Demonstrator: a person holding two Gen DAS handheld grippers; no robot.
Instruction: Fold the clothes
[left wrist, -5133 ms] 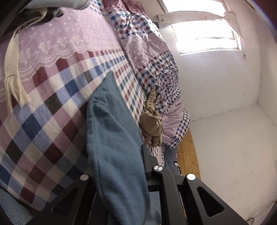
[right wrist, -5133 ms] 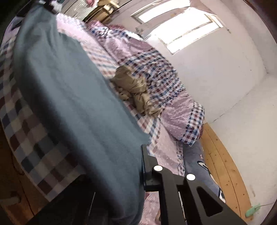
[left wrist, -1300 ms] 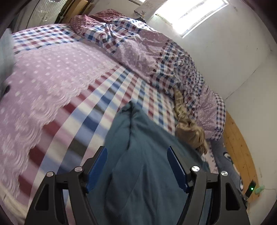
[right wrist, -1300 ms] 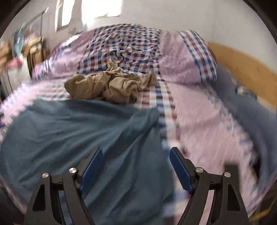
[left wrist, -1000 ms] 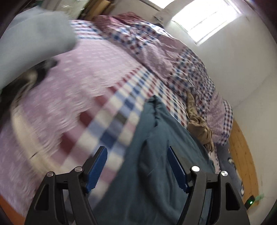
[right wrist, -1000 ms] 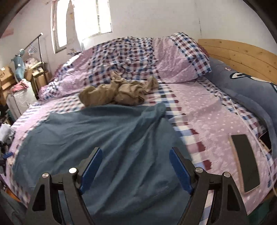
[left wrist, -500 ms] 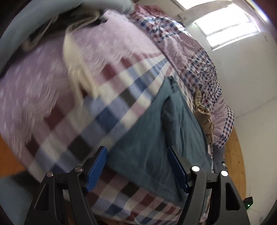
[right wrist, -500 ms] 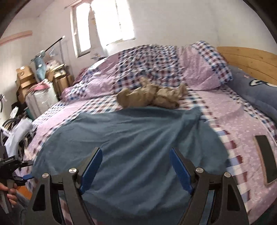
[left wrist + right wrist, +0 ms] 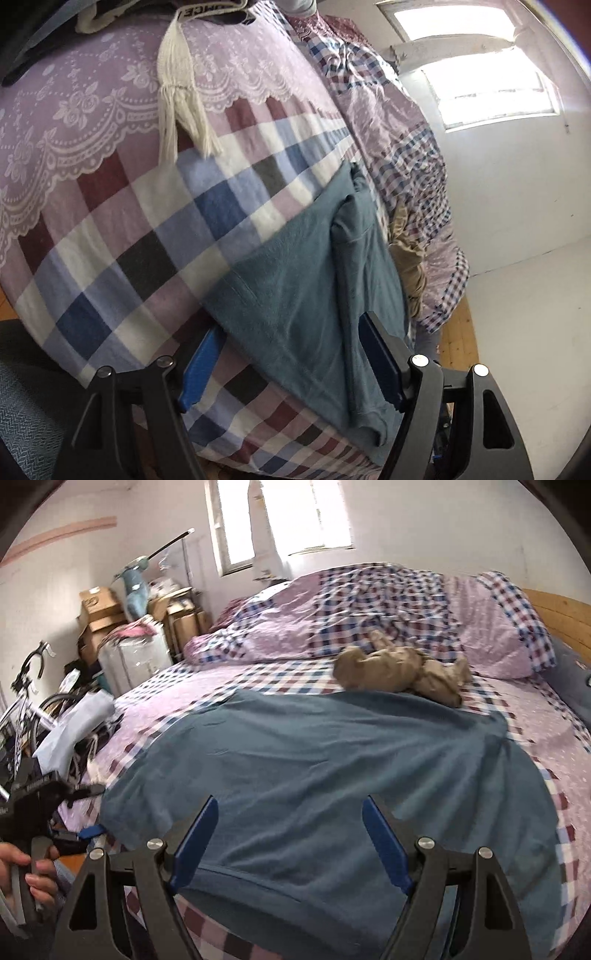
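A teal-blue garment lies spread flat across the checked bed sheet; it also shows in the left wrist view, with a fold running along it. My left gripper is open and empty over the garment's corner at the bed edge. My right gripper is open and empty just above the garment's near hem. The left gripper also shows at the far left of the right wrist view, held in a hand. A crumpled tan garment lies beyond the blue one.
A rumpled checked duvet and pillow lie at the back of the bed. A white fringed scarf and dark clothes lie on the lace sheet. Boxes, a bicycle and clutter stand left of the bed. A wooden headboard stands at the right.
Both grippers let go of the blue garment, which now lies flat. The left gripper swung down to the garment's corner at the bed edge; the right pulled back and panned left.
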